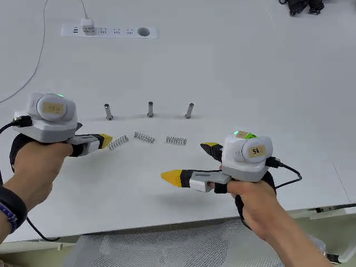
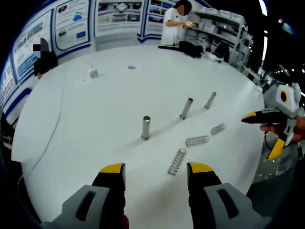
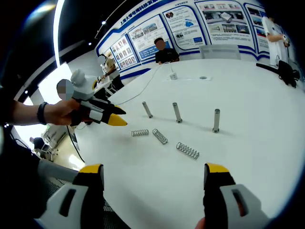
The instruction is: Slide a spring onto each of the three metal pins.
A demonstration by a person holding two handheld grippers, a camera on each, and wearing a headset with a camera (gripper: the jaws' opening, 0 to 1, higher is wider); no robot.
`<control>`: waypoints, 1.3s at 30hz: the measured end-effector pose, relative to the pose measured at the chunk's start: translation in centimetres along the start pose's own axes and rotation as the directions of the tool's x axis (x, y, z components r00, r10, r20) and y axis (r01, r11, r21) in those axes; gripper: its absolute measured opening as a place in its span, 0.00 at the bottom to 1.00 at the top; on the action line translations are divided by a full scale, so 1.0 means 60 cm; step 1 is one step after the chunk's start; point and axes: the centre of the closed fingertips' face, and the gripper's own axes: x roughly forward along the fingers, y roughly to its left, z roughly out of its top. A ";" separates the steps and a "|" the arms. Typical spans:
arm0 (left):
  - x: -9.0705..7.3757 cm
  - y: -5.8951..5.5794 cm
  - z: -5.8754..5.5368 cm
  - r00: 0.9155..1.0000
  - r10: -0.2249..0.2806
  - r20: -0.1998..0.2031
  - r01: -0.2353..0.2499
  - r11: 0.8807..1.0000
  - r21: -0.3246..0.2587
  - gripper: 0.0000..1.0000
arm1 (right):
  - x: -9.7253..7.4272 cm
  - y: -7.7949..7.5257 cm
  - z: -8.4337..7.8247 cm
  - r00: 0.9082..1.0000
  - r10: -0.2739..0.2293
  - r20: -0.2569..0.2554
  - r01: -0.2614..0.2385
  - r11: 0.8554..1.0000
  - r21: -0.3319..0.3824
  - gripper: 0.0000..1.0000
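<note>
**3 springs loose, no pin loaded**

Left gripper, jaws open, aims at the nearest spring, probably to grasp it. Right gripper hovers wide open. 3 bare pins stand just behind on the desk.

The pins and springs are silver-grey, the table white; left gripper and right gripper are pale grey, yellow-tipped.
</note>
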 end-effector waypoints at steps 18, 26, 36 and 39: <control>-0.036 -0.033 -0.046 0.998 -0.051 -0.022 0.052 0.998 0.033 0.64 | 0.004 0.003 -0.005 1.000 0.006 -0.005 -0.006 1.000 0.000 0.88; -0.049 -0.048 -0.064 0.997 -0.067 -0.032 0.068 0.996 0.053 0.67 | 0.004 0.005 -0.004 1.000 0.008 -0.005 -0.008 1.000 -0.001 0.88; -0.051 -0.062 -0.075 0.995 -0.084 -0.054 0.088 0.993 0.074 0.69 | 0.006 0.009 -0.005 1.000 0.014 -0.011 -0.014 1.000 0.001 0.88; -0.048 -0.067 -0.076 0.994 -0.089 -0.057 0.093 0.992 0.081 0.69 | 0.006 0.010 -0.006 1.000 0.016 -0.014 -0.016 1.000 0.001 0.88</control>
